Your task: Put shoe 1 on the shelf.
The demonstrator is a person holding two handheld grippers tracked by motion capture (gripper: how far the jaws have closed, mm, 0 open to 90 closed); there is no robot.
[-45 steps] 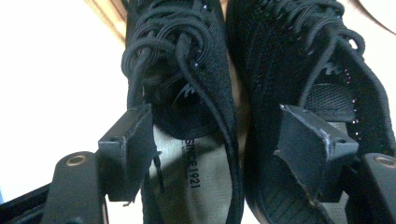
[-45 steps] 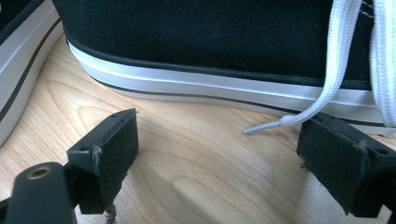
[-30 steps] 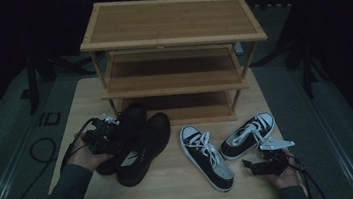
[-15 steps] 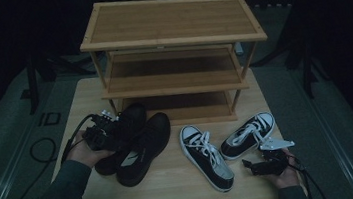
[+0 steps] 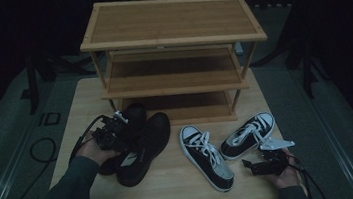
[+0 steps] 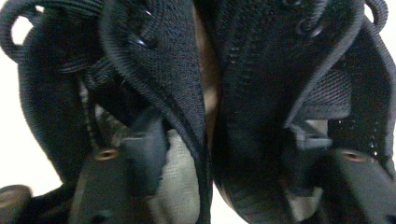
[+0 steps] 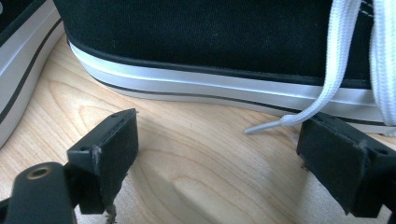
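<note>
Left gripper [image 5: 123,127] closing, one jaw inside each black shoe [image 5: 142,146] near counter's left edge; pinch both inner collars together. Right gripper [image 5: 255,163] released.

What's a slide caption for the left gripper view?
Left claw with one jaw inside each of two black shoes, their inner walls between the jaws, which have just been closing.

Dim recording studio or lab setup, wooden table [image 5: 175,190] on grey floor [image 5: 13,143], 3-tier shoe rack [image 5: 172,34], black stands [image 5: 306,59] in the dark, cable [image 5: 39,150] trailing off the table
</note>
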